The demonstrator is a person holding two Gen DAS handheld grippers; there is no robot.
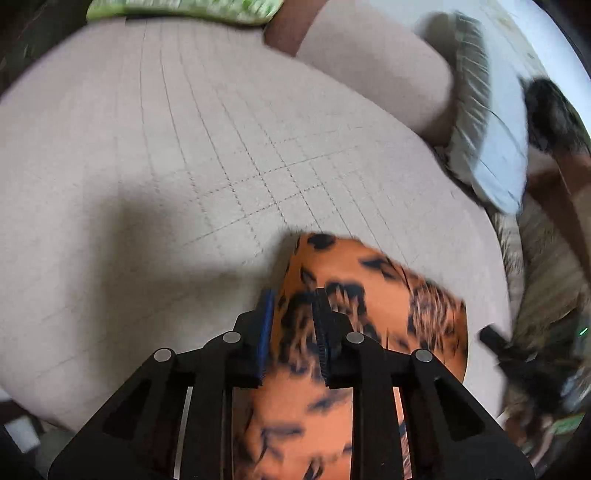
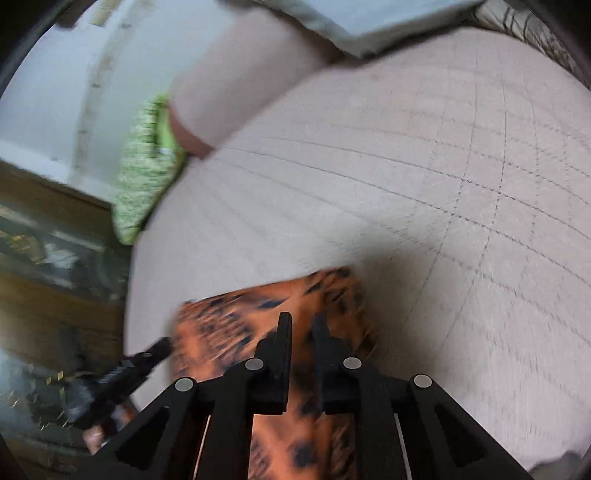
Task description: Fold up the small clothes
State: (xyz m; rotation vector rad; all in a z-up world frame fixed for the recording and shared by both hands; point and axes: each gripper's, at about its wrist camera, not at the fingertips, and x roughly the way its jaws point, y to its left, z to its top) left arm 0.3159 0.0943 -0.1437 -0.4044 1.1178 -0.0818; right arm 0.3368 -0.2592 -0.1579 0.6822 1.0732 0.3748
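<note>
An orange cloth with black leopard spots (image 1: 373, 295) lies on the beige sofa seat (image 1: 184, 147), near its front edge. My left gripper (image 1: 293, 306) points down at the cloth's left part. Its jaws stand a narrow gap apart, with cloth showing between the fingers (image 1: 266, 325). In the right wrist view the same cloth (image 2: 236, 325) is blurred. My right gripper (image 2: 301, 328) is over it, jaws likewise slightly apart, with fabric in the gap. Neither pair of pads visibly presses on the cloth. Each gripper also shows at the edge of the other's view: right gripper (image 1: 498, 343), left gripper (image 2: 162, 347).
A green patterned cushion (image 2: 144, 173) lies at the seat's far corner, seen also as a green cushion (image 1: 184, 9). A pale pillow (image 1: 487, 147) leans by the beige armrest (image 1: 376, 66). Wooden floor (image 2: 55, 295) lies beyond the seat's edge.
</note>
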